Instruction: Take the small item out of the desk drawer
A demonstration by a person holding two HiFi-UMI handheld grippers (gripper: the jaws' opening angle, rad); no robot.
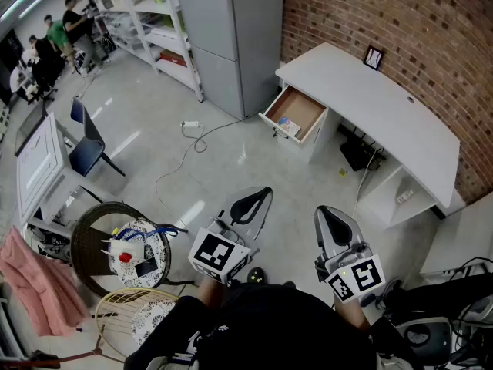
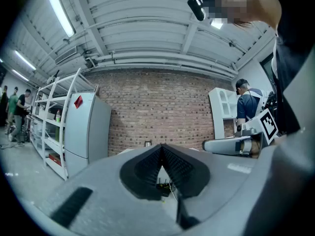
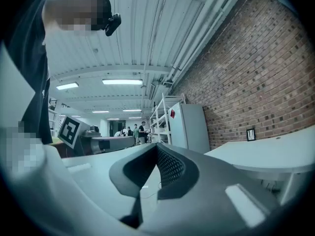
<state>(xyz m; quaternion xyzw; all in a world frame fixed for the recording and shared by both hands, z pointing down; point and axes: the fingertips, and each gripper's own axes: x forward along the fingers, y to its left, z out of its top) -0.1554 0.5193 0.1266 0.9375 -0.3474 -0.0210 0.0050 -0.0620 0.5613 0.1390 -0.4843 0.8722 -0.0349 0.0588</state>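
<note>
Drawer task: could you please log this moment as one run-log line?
drawer: open, small item inside | left tool: shut, empty | right tool: shut, empty | both short of desk

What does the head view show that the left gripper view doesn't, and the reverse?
Head view only: the open drawer with a small item inside, and the floor cable. Left gripper view only: the ceiling and its strip light. Both: the brick wall, white desk, grey cabinet and right gripper.
</note>
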